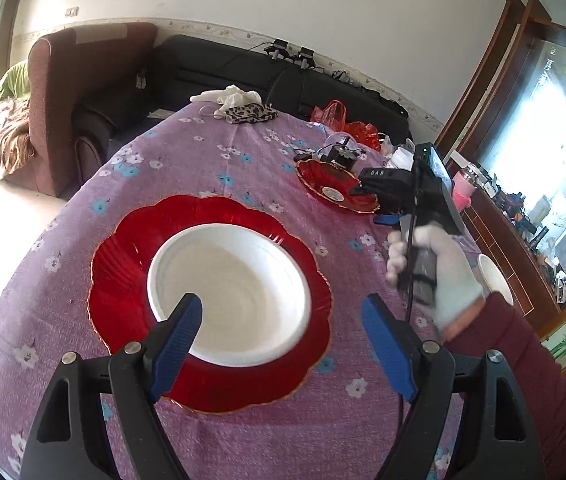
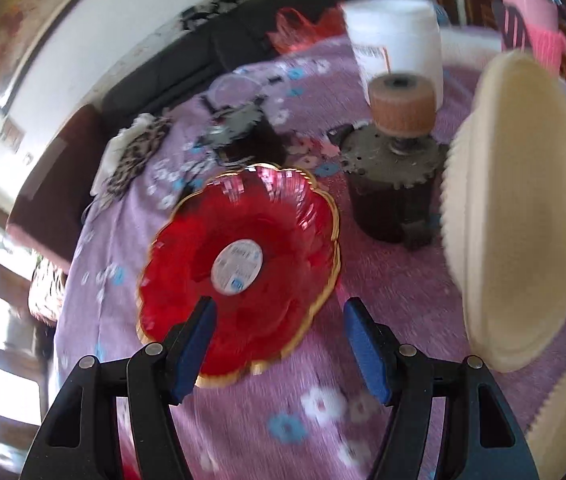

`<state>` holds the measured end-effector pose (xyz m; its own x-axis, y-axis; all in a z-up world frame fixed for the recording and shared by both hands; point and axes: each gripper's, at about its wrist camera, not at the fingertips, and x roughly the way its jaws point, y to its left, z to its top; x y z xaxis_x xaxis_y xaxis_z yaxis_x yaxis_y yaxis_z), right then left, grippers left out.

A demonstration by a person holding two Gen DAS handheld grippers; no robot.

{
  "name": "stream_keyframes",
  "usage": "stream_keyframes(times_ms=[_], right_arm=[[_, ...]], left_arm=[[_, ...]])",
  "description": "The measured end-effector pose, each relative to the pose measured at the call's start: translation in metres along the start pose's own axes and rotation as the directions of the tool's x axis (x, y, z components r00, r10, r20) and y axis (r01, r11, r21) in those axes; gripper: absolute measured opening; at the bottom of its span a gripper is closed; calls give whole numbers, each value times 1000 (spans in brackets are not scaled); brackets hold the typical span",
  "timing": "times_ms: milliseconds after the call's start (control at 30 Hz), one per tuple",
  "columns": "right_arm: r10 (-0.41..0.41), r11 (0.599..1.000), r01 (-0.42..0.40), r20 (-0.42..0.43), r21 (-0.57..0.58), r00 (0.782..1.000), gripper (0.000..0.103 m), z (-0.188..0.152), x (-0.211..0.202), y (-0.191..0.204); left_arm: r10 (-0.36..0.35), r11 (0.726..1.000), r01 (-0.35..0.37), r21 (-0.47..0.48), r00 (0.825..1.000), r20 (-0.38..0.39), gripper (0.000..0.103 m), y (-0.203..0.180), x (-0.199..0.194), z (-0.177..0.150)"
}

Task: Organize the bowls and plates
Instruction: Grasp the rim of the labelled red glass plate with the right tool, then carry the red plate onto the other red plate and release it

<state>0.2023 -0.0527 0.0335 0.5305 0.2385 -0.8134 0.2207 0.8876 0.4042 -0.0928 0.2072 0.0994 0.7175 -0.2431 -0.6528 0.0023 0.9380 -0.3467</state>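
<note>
While the left gripper hangs with its jaws wide and nothing between them, a white bowl is seen nested in the big red plate on the purple cloth, just under the left pad. A nudge from that pad could tip the light bowl or slide both across the cloth. At two o'clock of the bowl, a smaller red dish lies half hidden behind the right gripper, which is carried by a gloved hand.

From the right wrist, the right gripper is shown half open and empty, the dish just ahead at eleven o'clock. The view is blurred, so a hasty reach could miss the thin gold rim. At one o'clock a dark motor stands near, and at three o'clock a cream bowl could be clipped
</note>
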Motion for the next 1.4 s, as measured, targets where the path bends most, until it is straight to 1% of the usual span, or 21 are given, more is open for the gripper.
stream_keyframes(times_ms=[67, 133, 167, 200, 233, 267, 333, 467, 600, 667, 767, 867, 933, 1000, 1133, 1233, 1300, 1333, 1400], right_arm=[[8, 1000, -7, -9, 31, 1000, 70, 3, 9, -1], [-15, 1000, 15, 10, 24, 1000, 70, 3, 9, 3], [-35, 999, 35, 24, 6, 999, 63, 2, 7, 6], [-44, 999, 45, 40, -10, 998, 42, 2, 4, 8], [-41, 998, 43, 47, -36, 998, 27, 2, 2, 10], [-15, 999, 16, 32, -47, 999, 13, 2, 6, 12], [-15, 998, 17, 29, -59, 999, 13, -2, 5, 13], [-29, 992, 34, 43, -121, 999, 13, -17, -6, 15], [-13, 991, 14, 9, -133, 1000, 13, -35, -22, 1], [-6, 989, 5, -10, -147, 1000, 12, -47, -33, -7], [12, 988, -15, -21, -156, 1000, 12, -67, -52, -22], [5, 986, -3, 11, -170, 1000, 12, -81, -60, -31], [5, 983, -1, 27, -181, 1000, 12, -86, -60, -34], [0, 983, 4, 25, -186, 1000, 13, -86, -58, -35], [-13, 979, 18, 26, -204, 1000, 17, -88, -51, -37], [-28, 970, 40, 53, -240, 998, 18, -88, -48, -31], [-29, 967, 43, 59, -250, 998, 20, -88, -48, -30], [-28, 966, 43, 60, -256, 998, 20, -88, -48, -29], [-18, 968, 31, 53, -248, 998, 20, -86, -47, -31]], left_arm=[[-4, 1000, 4, -8, 1000, -10, 81, 4, 4, 2], [-1, 1000, 0, -17, 1000, -14, 81, 8, 7, 4], [1, 1000, -1, -22, 1000, -15, 81, 9, 8, 4], [0, 1000, 0, -30, 1000, -18, 81, 10, 10, 5], [-3, 999, 2, -38, 1000, -22, 81, 11, 11, 5], [-5, 999, 3, -42, 1000, -26, 81, 12, 12, 5], [-6, 999, 4, -49, 999, -33, 81, 13, 14, 4], [-10, 998, 8, -57, 999, -42, 81, 12, 15, 5], [-14, 999, 12, -50, 999, -51, 81, 7, 16, 13], [-7, 1000, 5, -31, 998, -64, 81, 0, 20, 19], [-9, 1000, 8, -14, 997, -79, 81, -11, 30, 35], [-10, 1000, 10, -7, 995, -103, 81, -24, 49, 55], [-7, 1000, 7, -4, 991, -131, 81, -37, 70, 71], [-22, 1000, 21, -3, 987, -157, 81, -45, 86, 82], [-18, 1000, 12, -27, 970, -241, 81, -57, 137, 104], [26, 999, -35, -25, 953, -301, 81, -60, 174, 111], [47, 997, -63, -36, 939, -342, 81, -57, 195, 112], [61, 996, -81, -40, 926, -372, 81, -56, 209, 112], [76, 993, -105, -51, 914, -399, 81, -51, 223, 111]])
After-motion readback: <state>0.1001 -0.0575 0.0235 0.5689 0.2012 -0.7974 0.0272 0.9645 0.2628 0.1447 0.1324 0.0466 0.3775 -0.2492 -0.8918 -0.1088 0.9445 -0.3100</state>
